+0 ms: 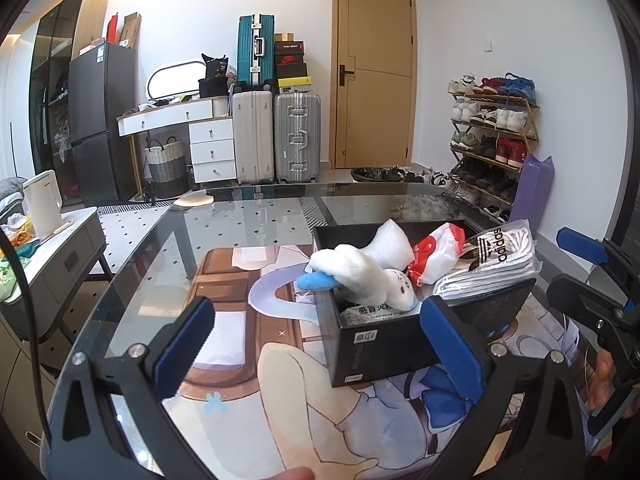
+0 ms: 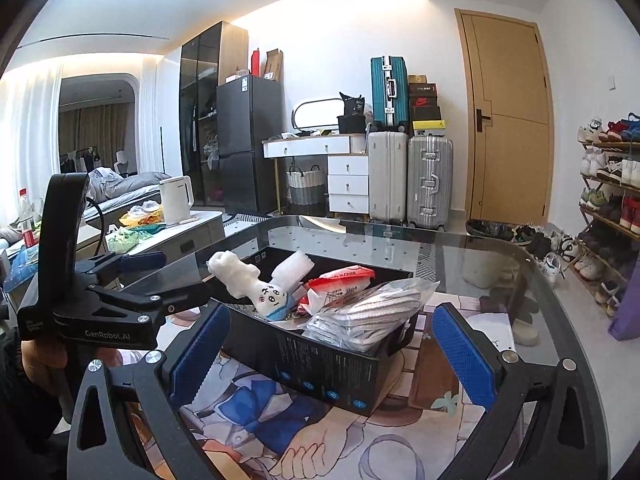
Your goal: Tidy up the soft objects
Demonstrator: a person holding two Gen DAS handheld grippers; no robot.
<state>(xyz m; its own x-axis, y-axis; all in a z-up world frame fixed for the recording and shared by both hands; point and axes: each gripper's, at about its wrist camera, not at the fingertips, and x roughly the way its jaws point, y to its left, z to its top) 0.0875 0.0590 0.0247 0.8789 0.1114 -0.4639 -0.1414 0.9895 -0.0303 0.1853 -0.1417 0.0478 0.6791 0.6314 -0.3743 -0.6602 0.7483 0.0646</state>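
A black cardboard box point(image 1: 384, 344) stands on the printed mat on the glass table; it also shows in the right wrist view point(image 2: 320, 368). It holds a white plush toy with a blue cap point(image 1: 360, 276) point(image 2: 256, 284), white foam point(image 1: 390, 246), a red-and-white packet point(image 1: 436, 254) point(image 2: 340, 280) and a bagged pack of adidas socks point(image 1: 492, 266) point(image 2: 364, 316). My left gripper point(image 1: 316, 348) is open and empty in front of the box. My right gripper point(image 2: 332, 356) is open and empty, its jaws on either side of the box's near corner.
The glass table's edge point(image 2: 552, 280) curves round at the right. A low side cabinet with a white kettle point(image 1: 42, 204) stands to the left. Suitcases point(image 1: 276, 140), a wooden door point(image 1: 374, 76) and a shoe rack point(image 1: 492, 140) line the far wall.
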